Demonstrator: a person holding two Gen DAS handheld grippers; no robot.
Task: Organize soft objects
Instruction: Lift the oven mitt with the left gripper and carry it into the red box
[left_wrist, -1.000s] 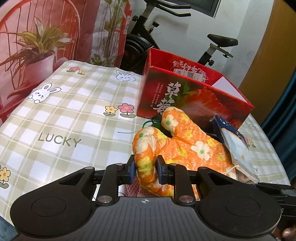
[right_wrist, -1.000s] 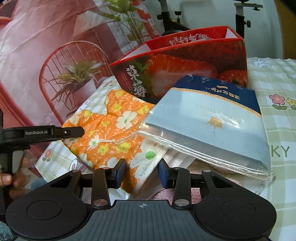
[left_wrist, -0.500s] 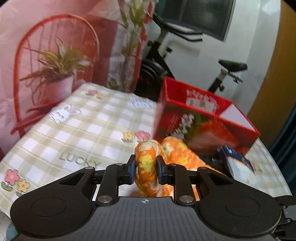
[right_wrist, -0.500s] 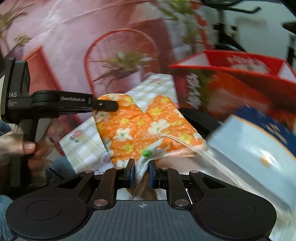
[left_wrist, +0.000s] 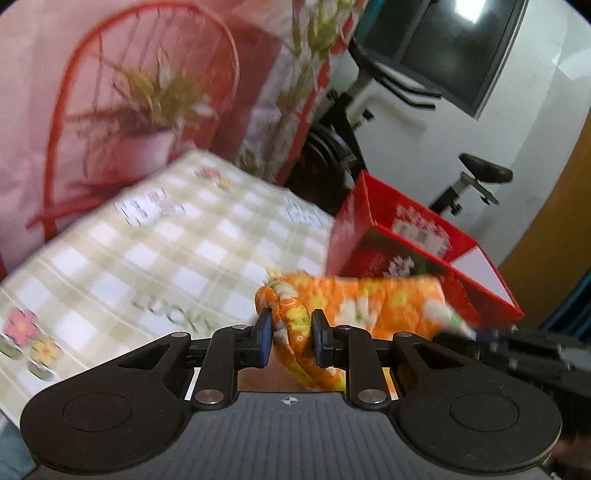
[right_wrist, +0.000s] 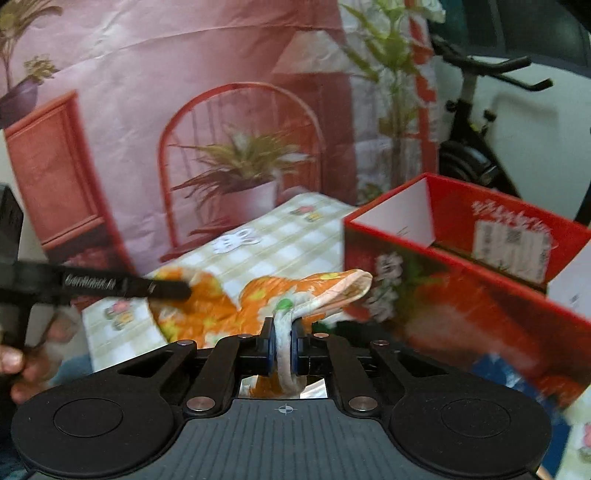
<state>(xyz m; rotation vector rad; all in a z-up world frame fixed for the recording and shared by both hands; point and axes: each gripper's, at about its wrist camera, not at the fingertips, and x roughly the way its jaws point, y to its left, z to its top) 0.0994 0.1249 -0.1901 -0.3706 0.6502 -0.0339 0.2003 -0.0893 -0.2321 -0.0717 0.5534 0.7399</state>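
Your left tool pinches the thumb of the orange floral oven mitt; your right tool, its jaws having just closed, clamps the mitt's pale cuff edge. The mitt hangs stretched between them above the tabletop, beside the red strawberry box. "LUCKY" on the cloth is blurred; the box's label is unreadable.

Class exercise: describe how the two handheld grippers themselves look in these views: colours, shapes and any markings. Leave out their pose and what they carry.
Both the left gripper and right gripper are matte black, with a ribbed centre plate bearing a small crosshair mark, two round discs at the sides, silver rivets on angled link arms, and blue finger pads. White lettering, blurred, runs along the left gripper's side.
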